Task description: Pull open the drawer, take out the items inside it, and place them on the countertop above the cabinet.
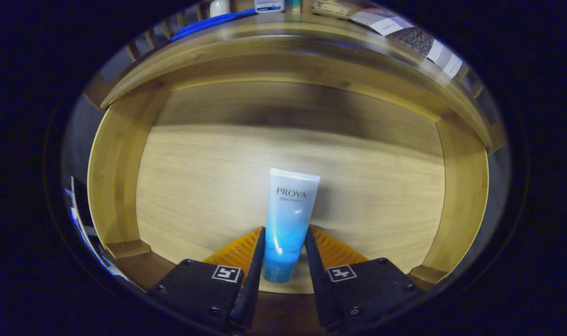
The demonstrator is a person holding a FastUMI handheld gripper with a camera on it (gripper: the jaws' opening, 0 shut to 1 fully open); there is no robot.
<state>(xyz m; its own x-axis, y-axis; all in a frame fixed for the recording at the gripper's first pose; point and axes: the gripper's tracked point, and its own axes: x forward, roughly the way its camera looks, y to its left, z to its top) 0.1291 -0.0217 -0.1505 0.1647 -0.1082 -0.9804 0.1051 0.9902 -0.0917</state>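
Note:
The wooden drawer [112,177] stands pulled open below me, and its pale floor [209,182] is bare apart from one item. A white-to-blue cosmetic tube [290,210] sits between my fingers, cap end toward the camera and flat crimped end pointing toward the back of the drawer. My gripper [284,232] is shut on the tube's lower half, with both fingers touching its sides. The tube throws a soft shadow on the floor to its right. The cabinet's countertop [283,35] runs above the drawer's back.
On the countertop lie a blue object [209,22], a white container [268,5] and some patterned cards [416,41]. The drawer's side walls [465,196] rise on both sides of the fingers.

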